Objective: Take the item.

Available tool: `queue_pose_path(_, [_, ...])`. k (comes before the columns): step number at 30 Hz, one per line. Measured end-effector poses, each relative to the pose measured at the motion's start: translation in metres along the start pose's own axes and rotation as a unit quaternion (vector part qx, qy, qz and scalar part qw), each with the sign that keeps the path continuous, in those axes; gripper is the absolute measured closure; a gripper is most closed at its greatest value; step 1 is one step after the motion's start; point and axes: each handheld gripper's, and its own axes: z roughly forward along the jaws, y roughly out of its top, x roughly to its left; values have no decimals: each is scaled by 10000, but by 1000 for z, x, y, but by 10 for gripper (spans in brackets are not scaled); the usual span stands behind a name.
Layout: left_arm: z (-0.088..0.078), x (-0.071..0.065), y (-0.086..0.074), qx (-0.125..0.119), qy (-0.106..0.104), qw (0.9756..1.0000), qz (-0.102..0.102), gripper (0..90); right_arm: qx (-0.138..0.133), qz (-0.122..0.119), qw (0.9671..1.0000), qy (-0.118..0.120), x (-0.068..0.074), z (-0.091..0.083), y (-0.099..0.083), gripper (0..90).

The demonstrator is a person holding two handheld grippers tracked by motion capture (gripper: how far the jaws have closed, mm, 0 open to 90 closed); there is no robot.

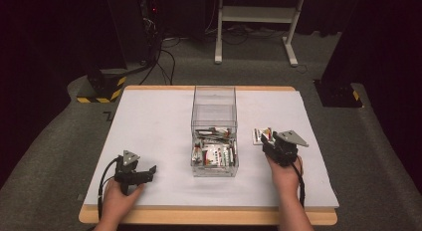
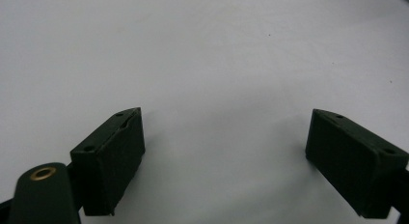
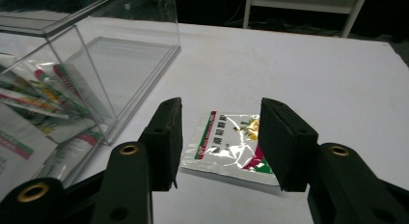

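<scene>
A clear plastic box [image 1: 214,131] stands mid-table with several printed sachets [image 1: 214,152] in its near end. One loose sachet [image 1: 262,135] lies flat on the white tabletop just right of the box. My right gripper [image 1: 268,141] hovers over its near edge; in the right gripper view the sachet [image 3: 230,146] lies between and below the open jaws, untouched as far as I can tell. My left gripper [image 1: 149,171] rests at the front left, jaws wide apart over bare table [image 2: 226,64], holding nothing.
The box's open lid [image 3: 72,21] rises at the left of the right gripper view. The white board [image 1: 149,121] spans the table. Beyond the far edge are a white frame's legs [image 1: 254,37], dark stands and cables on the floor.
</scene>
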Motion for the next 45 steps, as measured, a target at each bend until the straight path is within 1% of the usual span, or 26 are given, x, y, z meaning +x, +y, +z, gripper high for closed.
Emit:
queue_pose_path(10, [0, 0, 0, -2, 2, 10000, -5, 139, 80, -112, 9998, 129, 15, -5, -4, 418])
queue_pose_path(12, [0, 0, 0, 1, -2, 10000, -1, 139, 170, -77, 9996, 192, 20, -7, -7, 397])
queue_pose_path(16, [0, 0, 0, 7, -1, 10000, 7, 139, 289, -111, 9992, 248, 23, -6, -12, 378])
queue_pose_path(17, [0, 0, 0, 16, -2, 10000, 17, 139, 439, -150, 9985, 294, 27, -5, -17, 365])
queue_pose_path(20, [0, 0, 0, 14, -2, 10000, 14, 139, 565, -204, 9976, 350, 31, -6, -22, 338])
queue_pose_path(21, [0, 0, 0, 14, -2, 10000, 14, 139, 565, -204, 9976, 350, 31, -6, -22, 338])
queue_pose_path(22, [0, 0, 0, 17, -2, 10000, 17, 139, 694, -223, 9965, 397, 35, -6, -26, 316])
queue_pose_path(25, [0, 0, 0, 11, 1, 10000, 11, 139, 840, -228, 9952, 444, 40, -7, -30, 299])
queue_pose_path(28, [0, 0, 0, 11, 1, 10000, 12, 139, 1025, -324, 9930, 486, 45, -5, -37, 276])
queue_pose_path(29, [0, 0, 0, 11, 1, 10000, 12, 139, 1025, -324, 9930, 486, 45, -5, -37, 276])
queue_pose_path(30, [0, 0, 0, 15, 0, 10000, 13, 139, 1288, -383, 9896, 513, 48, 1, -43, 238])
queue_pose_path(31, [0, 0, 0, 15, 0, 10000, 13, 139, 1288, -383, 9896, 513, 48, 1, -43, 238])
queue_pose_path(32, [0, 0, 0, 2, -2, 10000, 1, 139, 1412, -445, 9877, 511, 48, 4, -45, 210])
queue_pose_path(33, [0, 0, 0, 2, -3, 10000, -1, 139, 1540, -550, 9854, 473, 51, 7, -47, 206])
queue_pose_path(36, [0, 0, 0, -4, -6, 10000, -15, 139, 1533, -538, 9855, 483, 51, 7, -47, 206])
queue_pose_path(38, [0, 0, 0, -5, -4, 10000, -12, 139, 1506, -563, 9860, 448, 51, 7, -47, 208])
queue_pose_path(45, [0, 0, 0, -6, -1, 10000, -13, 139, 1529, -550, 9857, 456, 51, 7, -47, 206])
